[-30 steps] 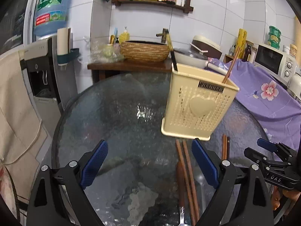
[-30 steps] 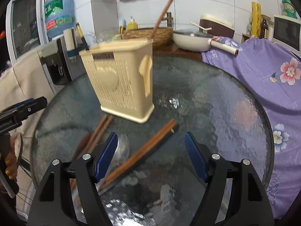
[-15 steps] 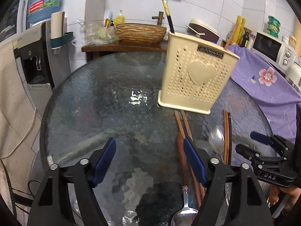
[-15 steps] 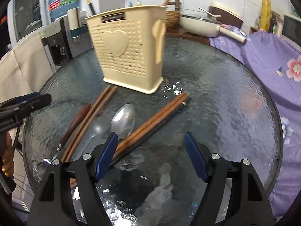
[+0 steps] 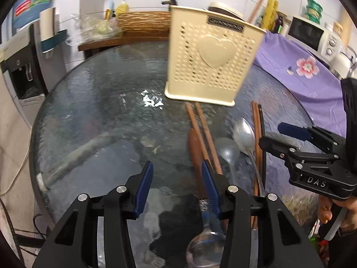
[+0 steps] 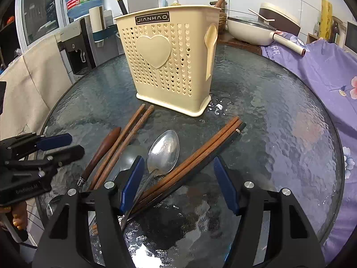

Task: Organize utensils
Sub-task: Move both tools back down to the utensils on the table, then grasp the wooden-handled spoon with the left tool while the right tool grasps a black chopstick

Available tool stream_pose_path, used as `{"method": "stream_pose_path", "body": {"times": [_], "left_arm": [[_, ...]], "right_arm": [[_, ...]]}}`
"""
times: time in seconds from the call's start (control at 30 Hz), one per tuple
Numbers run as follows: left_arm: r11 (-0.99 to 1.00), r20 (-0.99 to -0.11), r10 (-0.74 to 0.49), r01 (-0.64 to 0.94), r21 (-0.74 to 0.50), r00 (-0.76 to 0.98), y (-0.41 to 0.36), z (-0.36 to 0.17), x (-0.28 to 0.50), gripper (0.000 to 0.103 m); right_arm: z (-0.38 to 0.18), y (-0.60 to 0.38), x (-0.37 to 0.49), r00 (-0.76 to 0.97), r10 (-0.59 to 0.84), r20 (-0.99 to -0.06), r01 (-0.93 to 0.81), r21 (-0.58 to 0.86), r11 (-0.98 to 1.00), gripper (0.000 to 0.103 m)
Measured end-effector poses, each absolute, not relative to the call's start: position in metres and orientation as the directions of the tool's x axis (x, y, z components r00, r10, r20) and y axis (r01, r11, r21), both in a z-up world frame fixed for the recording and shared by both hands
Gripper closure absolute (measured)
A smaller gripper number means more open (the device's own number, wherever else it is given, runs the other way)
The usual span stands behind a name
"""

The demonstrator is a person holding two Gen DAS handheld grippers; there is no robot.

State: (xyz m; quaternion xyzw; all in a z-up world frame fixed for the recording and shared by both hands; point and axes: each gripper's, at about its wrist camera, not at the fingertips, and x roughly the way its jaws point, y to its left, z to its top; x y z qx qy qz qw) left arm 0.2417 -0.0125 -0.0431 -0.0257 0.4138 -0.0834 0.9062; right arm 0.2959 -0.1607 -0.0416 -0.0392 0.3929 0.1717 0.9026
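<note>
A round table of dark rippled glass carries everything. Near its far edge stands an upright cream plastic utensil holder with small heart-shaped holes and a raised heart on its side; a black chopstick and a brown wooden stick rise out of its top.

In front of the holder, toward the near edge of the table, the loose utensils lie flat. A bundle of reddish-brown wooden chopsticks with one black chopstick beside them lies slanted, its far tips pointing toward the holder. A second pair of brown wooden chopsticks lies to the left of it, their far tips just before the holder's base. Between the two groups rests a shiny metal spoon, bowl facing up. At the far left lies a spoon with a dark brown wooden handle, its metal bowl at the near edge.

The right gripper hangs low over the slanted bundle; the jaws are closing, with the chopsticks and the metal spoon's handle between them, not yet pressed. The left gripper is also closing; between its blue pads I see only bare glass, and the wooden-handled spoon passes just beside its right pad.
</note>
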Motion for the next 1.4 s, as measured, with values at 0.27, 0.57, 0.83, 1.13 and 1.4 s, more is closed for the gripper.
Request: {"method": "stream_pose_path", "body": {"times": [0.27,0.57,0.83,1.13,1.4], "left_arm": [[0.985,-0.776,-0.160,0.153,-0.083,0.609,-0.030,-0.053,0.249,0.070],[0.987,-0.784,-0.142,0.150,-0.063,0.604,-0.033,-0.058,0.256,0.079],[0.990,-0.786,-0.120,0.135,-0.047,0.606,-0.031,-0.058,0.265,0.088],[0.990,-0.787,-0.120,0.132,-0.049,0.605,-0.027,-0.058,0.268,0.089],[0.990,-0.798,-0.125,0.126,-0.062,0.589,-0.027,-0.056,0.279,0.090]], "right_arm": [[-0.043,-0.178,0.297,0.641,0.237,-0.730,-0.282,0.063,0.957,0.041],[-0.055,-0.203,0.319,0.608,0.187,-0.772,-0.161,0.111,0.981,0.051],[-0.061,-0.186,0.327,0.588,0.182,-0.788,-0.198,0.078,0.977,0.052],[-0.064,-0.223,0.325,0.550,0.173,-0.817,-0.242,0.042,0.969,0.053],[-0.061,-0.237,0.329,0.543,0.168,-0.823,-0.141,0.108,0.984,0.063]]}}
